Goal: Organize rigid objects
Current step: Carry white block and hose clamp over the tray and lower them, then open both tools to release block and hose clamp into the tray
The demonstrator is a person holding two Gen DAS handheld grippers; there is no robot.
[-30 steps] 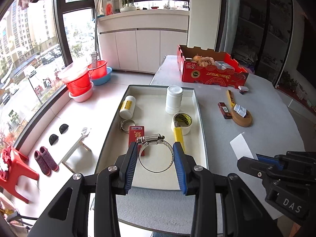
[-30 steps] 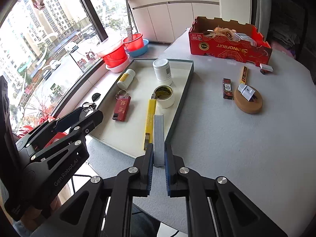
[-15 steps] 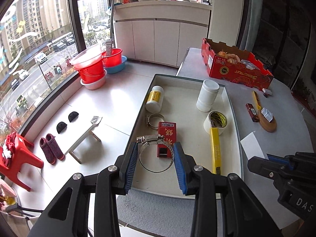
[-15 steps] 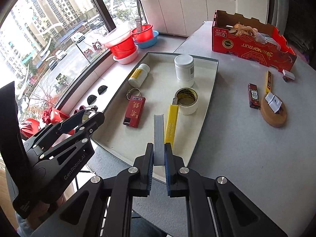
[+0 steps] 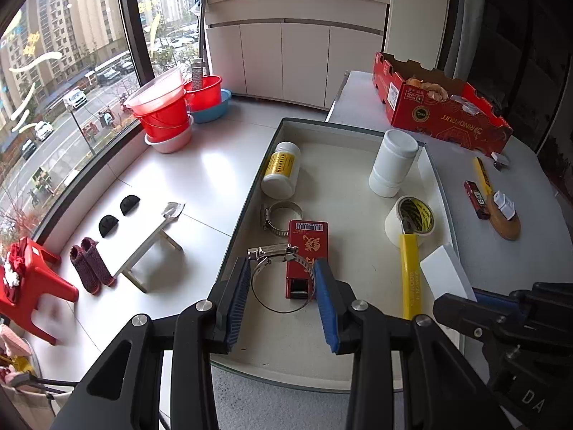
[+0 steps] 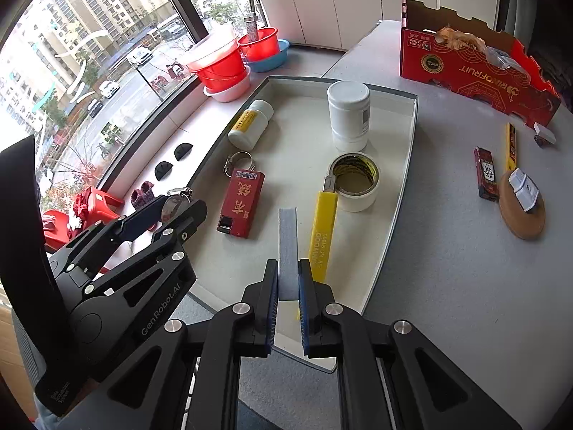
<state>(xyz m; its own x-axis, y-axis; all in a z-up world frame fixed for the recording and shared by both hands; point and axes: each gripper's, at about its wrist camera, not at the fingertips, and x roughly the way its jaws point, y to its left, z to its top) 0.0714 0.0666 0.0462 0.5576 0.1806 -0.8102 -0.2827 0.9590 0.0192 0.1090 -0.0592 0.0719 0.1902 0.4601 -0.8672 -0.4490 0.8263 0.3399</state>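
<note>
My left gripper (image 5: 281,265) is shut on a large metal hose clamp (image 5: 268,251), the ring spanning its blue pads, low over the near left part of the white tray (image 5: 340,186). My right gripper (image 6: 288,265) is shut on a flat grey slab (image 6: 288,233) held edge-up over the tray (image 6: 297,136), between the red box (image 6: 241,202) and the yellow utility knife (image 6: 324,229). In the tray lie a yellow-labelled bottle (image 5: 281,170), an upright white jar (image 5: 392,163), a tape roll (image 5: 412,220) and a small clamp (image 5: 283,216).
On the grey table to the right are a red cardboard box (image 5: 440,107), a second yellow knife (image 6: 510,147), a small red box (image 6: 485,175) and a cork disc (image 6: 523,211) with a white piece on it. Left of the tray the floor drops away, with basins (image 5: 166,114) and a stool.
Both grippers have moved left and lower over the tray. The clamp went from the tray's middle to its left side; the slab went from over the right rim to inside the tray.
</note>
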